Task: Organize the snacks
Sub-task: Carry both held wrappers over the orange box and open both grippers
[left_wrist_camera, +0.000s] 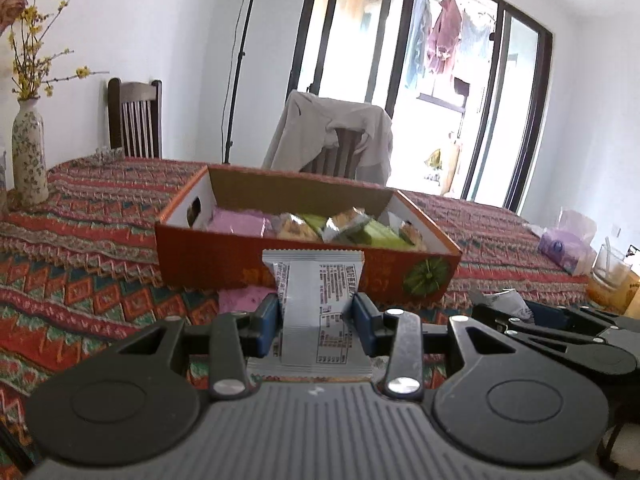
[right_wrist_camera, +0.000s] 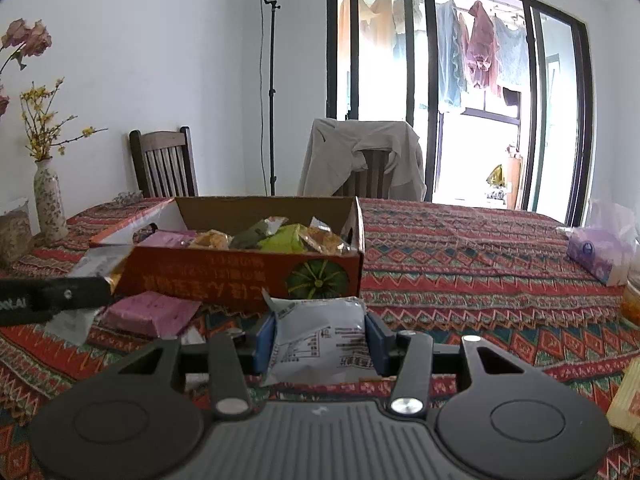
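Note:
My left gripper [left_wrist_camera: 316, 312] is shut on a white printed snack packet [left_wrist_camera: 320, 280], held upright just in front of the orange cardboard box [left_wrist_camera: 208, 264]. The box holds several snack packets in purple, green and orange [left_wrist_camera: 344, 228]. My right gripper [right_wrist_camera: 320, 336] is shut on a second, puffier white snack packet [right_wrist_camera: 320, 320], low over the cloth before the same box [right_wrist_camera: 224, 280]. A purple packet [right_wrist_camera: 152, 312] lies on the table between the two grippers, and it shows under the left fingers [left_wrist_camera: 240, 298]. In the right wrist view one left finger [right_wrist_camera: 80, 298] enters from the left with its packet [right_wrist_camera: 100, 262].
The table wears a red patterned cloth [right_wrist_camera: 460, 264]. A flowered vase [left_wrist_camera: 28, 156] stands at the far left. A tissue pack [left_wrist_camera: 564, 248] and a glass [left_wrist_camera: 608, 276] sit at the right edge. A yellow packet [right_wrist_camera: 628, 396] lies near right. Two chairs and a lamp stand are behind.

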